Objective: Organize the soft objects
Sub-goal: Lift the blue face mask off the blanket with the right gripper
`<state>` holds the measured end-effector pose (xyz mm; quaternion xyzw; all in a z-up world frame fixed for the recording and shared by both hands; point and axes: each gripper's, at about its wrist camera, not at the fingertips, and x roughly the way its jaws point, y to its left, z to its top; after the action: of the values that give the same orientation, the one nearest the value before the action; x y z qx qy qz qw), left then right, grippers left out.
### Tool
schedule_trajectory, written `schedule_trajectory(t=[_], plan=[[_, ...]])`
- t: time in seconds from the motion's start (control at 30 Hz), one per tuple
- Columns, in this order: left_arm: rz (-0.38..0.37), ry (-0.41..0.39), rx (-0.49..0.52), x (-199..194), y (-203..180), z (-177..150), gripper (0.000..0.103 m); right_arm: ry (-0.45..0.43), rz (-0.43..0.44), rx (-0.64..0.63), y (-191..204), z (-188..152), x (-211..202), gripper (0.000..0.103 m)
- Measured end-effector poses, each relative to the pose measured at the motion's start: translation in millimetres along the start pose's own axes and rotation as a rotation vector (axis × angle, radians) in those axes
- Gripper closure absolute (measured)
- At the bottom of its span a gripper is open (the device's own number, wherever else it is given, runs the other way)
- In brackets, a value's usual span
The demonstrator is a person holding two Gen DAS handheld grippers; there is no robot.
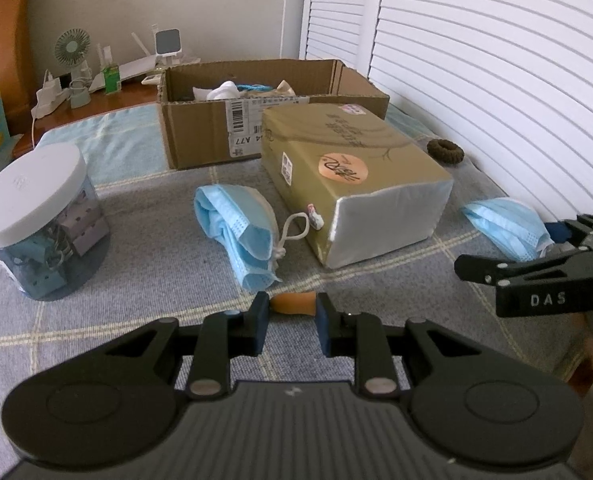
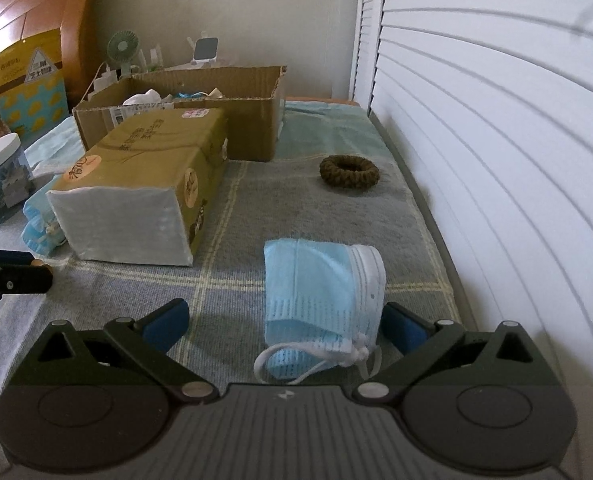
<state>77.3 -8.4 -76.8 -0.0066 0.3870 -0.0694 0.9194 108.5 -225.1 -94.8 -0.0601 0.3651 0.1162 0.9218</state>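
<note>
At the far left stands a clear jar point(image 1: 36, 224) of clips, not my concern. My left hand-held gripper point(image 1: 292, 322) is clenched on a small orange piece point(image 1: 293, 304); just beyond its tips lies a crumpled blue mask point(image 1: 236, 232) on the checked bed cover point(image 1: 136, 264). Right of it sits the gold tissue pack point(image 1: 352, 184), with the cardboard box point(image 1: 256, 120) of soft things behind. My right hand-held gripper point(image 2: 286, 324) is released, jaws spread wide, and the second mask point(image 2: 322, 304) lies between its pads, long axis running away from me, ear loops nearest. This hand is plainly the nearer one. The brown hair tie point(image 2: 349, 172) waits farther off, near the shutters.
</note>
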Motion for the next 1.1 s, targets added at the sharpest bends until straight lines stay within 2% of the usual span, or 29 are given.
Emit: schedule_trajectory(t=[0.47,0.53,0.6,0.7,0.9,1.1], plan=[[0.001,-0.003,0.001,1,0,1,0.078,0.038,0.01,-0.002,0,17,13,0.0],[0.001,-0.003,0.001,1,0,1,0.078,0.037,0.011,0.008,-1,18,11,0.005],[0.001,-0.002,0.003,1,0,1,0.078,0.041,0.008,0.015,-2,19,8,0.015],[-0.003,0.001,0.003,2,1,2,0.078,0.046,0.001,0.03,-4,20,3,0.023],[-0.011,0.01,0.012,2,2,3,0.079,0.044,-0.025,0.033,-5,19,-7,0.046],[-0.018,0.008,0.048,-2,3,6,0.08,0.033,-0.02,0.04,-7,18,-19,0.05]])
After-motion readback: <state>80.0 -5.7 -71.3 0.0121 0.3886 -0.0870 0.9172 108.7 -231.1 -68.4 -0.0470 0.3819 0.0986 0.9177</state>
